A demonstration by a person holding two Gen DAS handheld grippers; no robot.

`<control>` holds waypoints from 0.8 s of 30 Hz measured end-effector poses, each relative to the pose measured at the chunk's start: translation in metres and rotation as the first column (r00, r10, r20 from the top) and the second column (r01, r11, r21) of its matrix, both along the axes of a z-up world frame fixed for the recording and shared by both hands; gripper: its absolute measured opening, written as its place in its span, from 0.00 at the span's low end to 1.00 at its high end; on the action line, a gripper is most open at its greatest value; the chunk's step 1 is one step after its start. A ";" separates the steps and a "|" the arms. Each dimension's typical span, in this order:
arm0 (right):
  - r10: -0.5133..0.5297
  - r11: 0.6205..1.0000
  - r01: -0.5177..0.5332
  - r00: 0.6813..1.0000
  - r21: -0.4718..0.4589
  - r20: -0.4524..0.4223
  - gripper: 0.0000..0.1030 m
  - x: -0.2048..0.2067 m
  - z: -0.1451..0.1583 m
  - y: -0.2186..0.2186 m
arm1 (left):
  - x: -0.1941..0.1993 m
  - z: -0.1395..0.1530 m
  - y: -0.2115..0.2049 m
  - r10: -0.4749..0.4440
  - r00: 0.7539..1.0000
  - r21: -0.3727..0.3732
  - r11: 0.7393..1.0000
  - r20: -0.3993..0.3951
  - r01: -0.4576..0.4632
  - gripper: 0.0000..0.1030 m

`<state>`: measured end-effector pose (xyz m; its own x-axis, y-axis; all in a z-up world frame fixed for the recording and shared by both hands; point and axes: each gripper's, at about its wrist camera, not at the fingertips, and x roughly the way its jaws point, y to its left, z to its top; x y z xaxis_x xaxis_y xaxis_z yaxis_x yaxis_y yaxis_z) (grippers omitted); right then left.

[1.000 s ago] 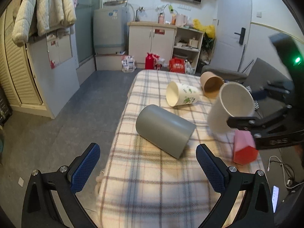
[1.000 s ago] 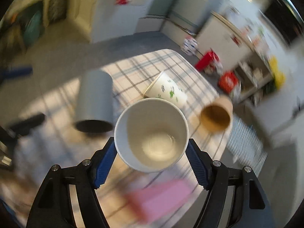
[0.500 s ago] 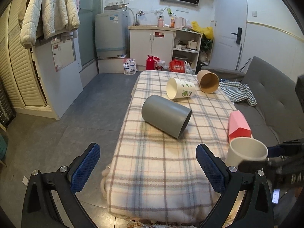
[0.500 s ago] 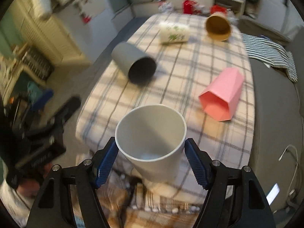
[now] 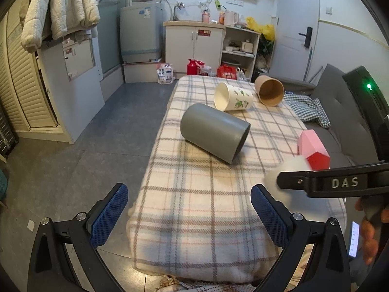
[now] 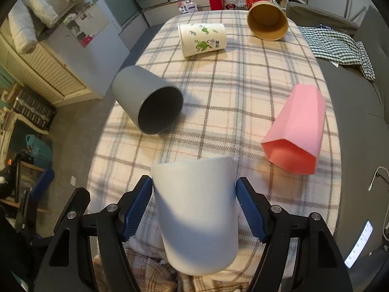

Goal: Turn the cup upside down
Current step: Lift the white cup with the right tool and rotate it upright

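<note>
Pads of the right claw (image 6: 194, 208) press both sides of the white cup (image 6: 195, 215), held over the near edge of the plaid-covered worktop (image 6: 226, 92). Ahead to its right lies a pink cup (image 6: 296, 131), ahead to its left a grey cup (image 6: 145, 98), both on their sides. Beyond them lie a printed cup (image 6: 203, 39) and a brown cup (image 6: 267, 20). Left claw (image 5: 188, 215) gapes wide, holding nothing.

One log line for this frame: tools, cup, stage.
right tool: shut on white cup | cup: inverted, mouth down, above blanket | left tool: open, idle | stage: not yet set down
</note>
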<state>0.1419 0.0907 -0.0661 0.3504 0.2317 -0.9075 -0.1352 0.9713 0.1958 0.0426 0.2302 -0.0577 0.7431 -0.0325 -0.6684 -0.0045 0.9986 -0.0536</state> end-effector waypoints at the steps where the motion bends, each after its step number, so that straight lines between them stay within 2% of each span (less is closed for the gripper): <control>1: 0.004 1.000 -0.004 1.000 -0.007 0.012 0.69 0.000 0.001 0.000 | 0.001 0.000 -0.001 -0.002 1.000 0.004 1.000 -0.003 0.002 1.00; 7: 0.020 0.999 -0.017 0.996 -0.037 0.085 0.71 -0.003 0.018 -0.001 | 0.001 0.003 -0.005 0.001 1.000 -0.001 1.000 -0.006 -0.001 1.00; 12: 0.018 1.000 -0.014 0.981 -0.024 0.194 0.75 -0.021 0.044 -0.013 | -0.001 0.012 -0.014 0.002 1.000 -0.015 1.000 -0.008 -0.002 1.00; 14: 0.014 0.999 -0.005 0.966 -0.034 0.258 0.77 -0.032 0.054 -0.021 | -0.004 0.017 -0.021 -0.006 1.000 -0.020 1.000 -0.001 0.006 1.00; 17: 0.002 0.998 0.023 0.927 -0.064 0.376 0.81 -0.054 0.068 -0.039 | -0.010 0.025 -0.035 -0.023 1.000 -0.019 1.000 0.015 0.023 1.00; 19: -0.020 0.996 0.057 0.901 -0.073 0.433 0.90 -0.067 0.072 -0.053 | -0.013 0.028 -0.044 -0.031 0.999 -0.017 0.999 0.018 0.032 1.00; 24: -0.083 0.987 0.140 0.866 -0.080 0.493 0.93 -0.091 0.069 -0.083 | -0.022 0.029 -0.068 -0.035 0.999 0.006 0.999 0.033 0.035 1.00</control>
<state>0.0510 0.0079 0.0031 0.7717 0.0740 -0.6317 -0.0752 0.9969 0.0249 0.0210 0.1619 -0.0288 0.7633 -0.0548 -0.6437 0.0318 0.9984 -0.0473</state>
